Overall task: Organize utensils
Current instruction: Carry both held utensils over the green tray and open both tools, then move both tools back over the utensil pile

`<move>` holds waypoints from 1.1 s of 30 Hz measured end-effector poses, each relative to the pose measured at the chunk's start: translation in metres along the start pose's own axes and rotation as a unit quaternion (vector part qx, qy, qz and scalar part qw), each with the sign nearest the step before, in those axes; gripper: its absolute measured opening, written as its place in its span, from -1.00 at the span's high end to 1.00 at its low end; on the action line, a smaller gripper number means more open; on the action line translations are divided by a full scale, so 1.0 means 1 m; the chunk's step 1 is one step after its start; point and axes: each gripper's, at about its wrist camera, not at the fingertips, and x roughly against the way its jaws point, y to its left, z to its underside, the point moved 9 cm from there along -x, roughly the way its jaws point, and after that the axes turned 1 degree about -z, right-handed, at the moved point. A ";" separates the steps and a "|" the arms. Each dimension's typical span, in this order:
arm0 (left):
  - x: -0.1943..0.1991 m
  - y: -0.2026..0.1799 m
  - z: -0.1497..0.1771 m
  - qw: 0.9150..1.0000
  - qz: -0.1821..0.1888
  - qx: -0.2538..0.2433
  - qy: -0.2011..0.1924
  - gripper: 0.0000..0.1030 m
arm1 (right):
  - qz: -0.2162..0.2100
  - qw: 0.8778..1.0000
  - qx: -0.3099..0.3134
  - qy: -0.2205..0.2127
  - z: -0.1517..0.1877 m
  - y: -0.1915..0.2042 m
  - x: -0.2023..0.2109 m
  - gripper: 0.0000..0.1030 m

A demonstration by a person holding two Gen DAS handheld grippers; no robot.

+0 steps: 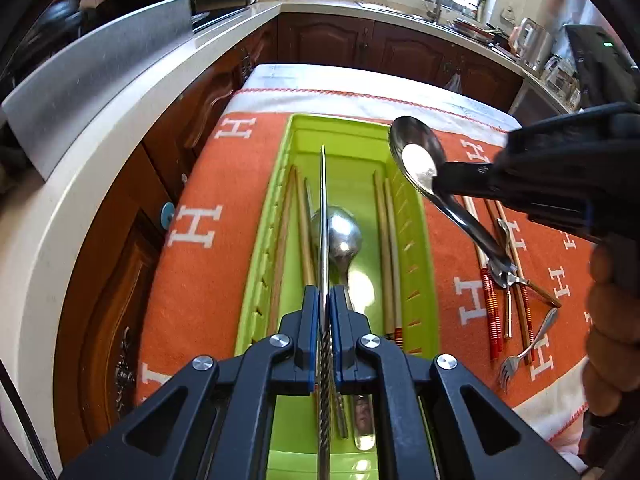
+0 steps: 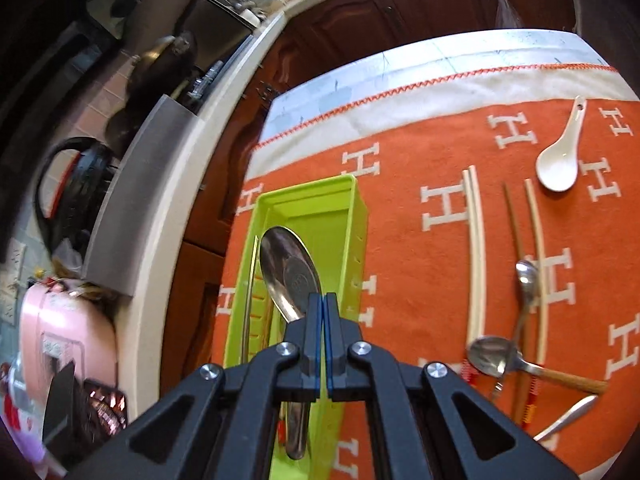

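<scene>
Holding a thin, stiff metal chopstick [image 1: 324, 216] tight, the left gripper [image 1: 324, 300] is hanging over the long green plastic tray [image 1: 340, 128]. At two o'clock, the right gripper [image 2: 322, 300] is pinching a shiny, slippery steel spoon [image 2: 288, 276] by its neck.

The tray [image 1: 416, 240] looks like glossy lime-green plastic. The cloth [image 1: 208, 184] under it is matt, fuzzy orange fabric with white letters. The steel spoon [image 1: 420, 152] in the right claw [image 1: 440, 184] is polished, mirror-bright metal. The chopsticks [image 1: 386, 240] in the tray look like smooth pale wood. The soup spoon [image 2: 558, 164] is glossy white, ceramic-like. Both claws are matt black plastic with blue pads [image 2: 319, 320].
</scene>
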 end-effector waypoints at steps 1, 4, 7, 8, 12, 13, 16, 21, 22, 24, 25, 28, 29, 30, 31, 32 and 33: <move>-0.001 0.004 0.000 1.000 0.002 0.003 -0.002 0.89 | 0.006 1.000 -0.003 -0.001 -0.002 -0.001 -0.004 0.99; 0.002 0.012 -0.004 1.000 0.008 0.018 -0.011 0.77 | 0.024 1.000 -0.011 -0.009 -0.009 -0.004 -0.017 0.99; 0.007 0.020 -0.010 0.999 0.002 0.028 -0.021 0.68 | 0.045 0.999 -0.013 -0.019 -0.016 -0.007 -0.025 0.99; 0.009 0.024 -0.013 0.999 -0.003 0.033 -0.025 0.67 | 0.050 0.998 -0.014 -0.019 -0.019 -0.008 -0.028 0.98; 0.010 0.036 -0.019 0.998 -0.020 0.045 -0.032 0.61 | 0.061 0.998 -0.008 -0.021 -0.026 -0.005 -0.038 0.95; 0.011 0.038 -0.020 0.998 -0.023 0.045 -0.033 0.60 | 0.062 0.998 -0.007 -0.018 -0.026 -0.004 -0.040 0.90; 0.011 0.043 -0.021 0.998 -0.030 0.050 -0.033 0.59 | 0.063 0.998 -0.005 -0.015 -0.024 -0.002 -0.044 0.86; 0.010 0.045 -0.017 0.998 -0.033 0.055 -0.027 0.59 | 0.061 0.997 0.020 -0.031 -0.023 0.005 -0.034 0.86; 0.011 0.044 -0.016 0.998 -0.033 0.055 -0.027 0.58 | 0.060 0.997 0.023 -0.033 -0.023 0.005 -0.032 0.86; 0.012 0.043 -0.014 0.997 -0.035 0.056 -0.025 0.53 | 0.060 0.997 0.031 -0.039 -0.022 0.006 -0.026 0.86; 0.013 0.043 -0.014 0.997 -0.036 0.058 -0.024 0.43 | 0.061 0.997 0.034 -0.041 -0.022 0.006 -0.023 0.86; 0.020 0.041 -0.013 0.997 -0.037 0.063 -0.027 0.15 | 0.060 0.996 0.042 -0.048 -0.018 0.001 -0.010 0.86; 0.024 0.039 -0.012 0.997 -0.039 0.061 -0.030 0.15 | 0.061 0.996 0.045 -0.050 -0.017 0.000 -0.007 0.86; 0.026 0.038 -0.012 0.997 -0.041 0.058 -0.032 0.15 | 0.062 0.996 0.047 -0.052 -0.015 -0.003 -0.002 0.86; 0.028 0.037 -0.012 0.997 -0.043 0.057 -0.033 0.15 | 0.064 0.995 0.050 -0.055 -0.013 -0.007 0.003 0.86; 0.031 0.034 -0.012 0.997 -0.045 0.054 -0.034 0.14 | 0.067 0.995 0.051 -0.055 -0.011 -0.011 0.006 0.86; 0.033 0.032 -0.012 0.997 -0.046 0.052 -0.035 0.14 | 0.068 0.995 0.050 -0.055 -0.008 -0.016 0.011 0.86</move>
